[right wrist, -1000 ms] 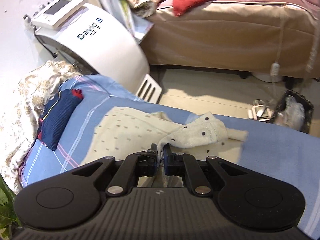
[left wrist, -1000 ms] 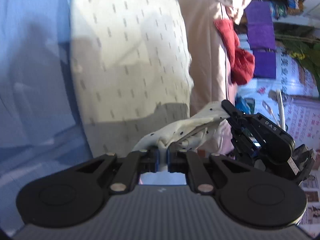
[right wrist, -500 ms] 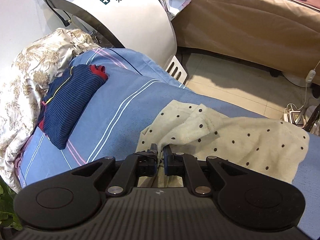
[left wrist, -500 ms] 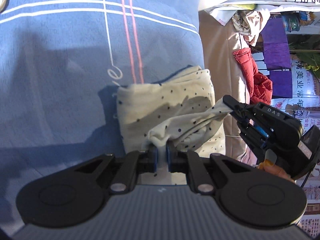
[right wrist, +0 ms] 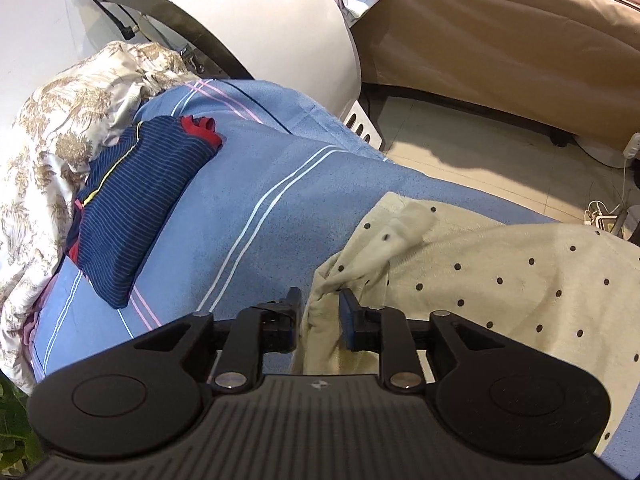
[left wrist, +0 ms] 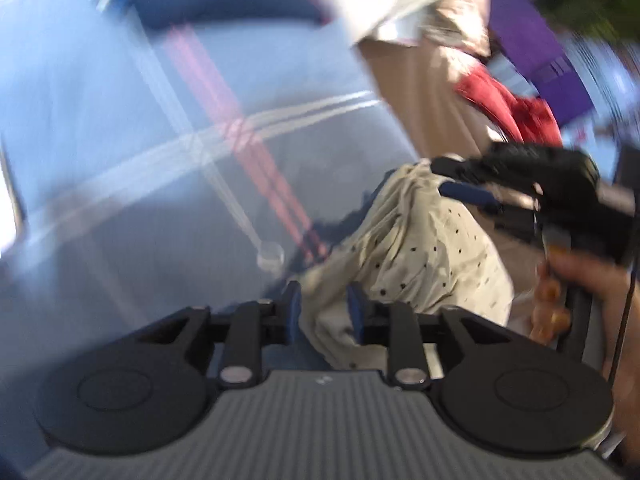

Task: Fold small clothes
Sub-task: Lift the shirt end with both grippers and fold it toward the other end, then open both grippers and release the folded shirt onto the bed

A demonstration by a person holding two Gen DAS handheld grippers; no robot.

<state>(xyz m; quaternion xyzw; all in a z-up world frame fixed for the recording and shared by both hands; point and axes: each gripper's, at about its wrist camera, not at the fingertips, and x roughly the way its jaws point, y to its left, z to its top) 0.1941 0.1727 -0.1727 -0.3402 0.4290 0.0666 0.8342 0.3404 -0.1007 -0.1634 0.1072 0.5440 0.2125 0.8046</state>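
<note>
A cream garment with black dots point(right wrist: 500, 272) lies folded on the blue striped bedsheet point(right wrist: 260, 216). It also shows in the blurred left wrist view point(left wrist: 420, 248). My right gripper point(right wrist: 319, 312) is open, its jaws standing apart on either side of the garment's folded edge. My left gripper point(left wrist: 324, 308) is open too, with the cloth's edge lying between its jaws. The right gripper also appears in the left wrist view point(left wrist: 468, 184), above the garment's far side.
A folded navy striped garment point(right wrist: 136, 208) lies on the sheet to the left, beside a floral quilt point(right wrist: 52, 128). A white machine point(right wrist: 248, 12) stands behind the bed. A tan couch point(right wrist: 520, 28) with a red garment point(left wrist: 516, 108) is beyond the floor gap.
Both grippers have opened and let go of the dotted garment, which now lies folded on the sheet. The left wrist view has swung and is blurred by motion.
</note>
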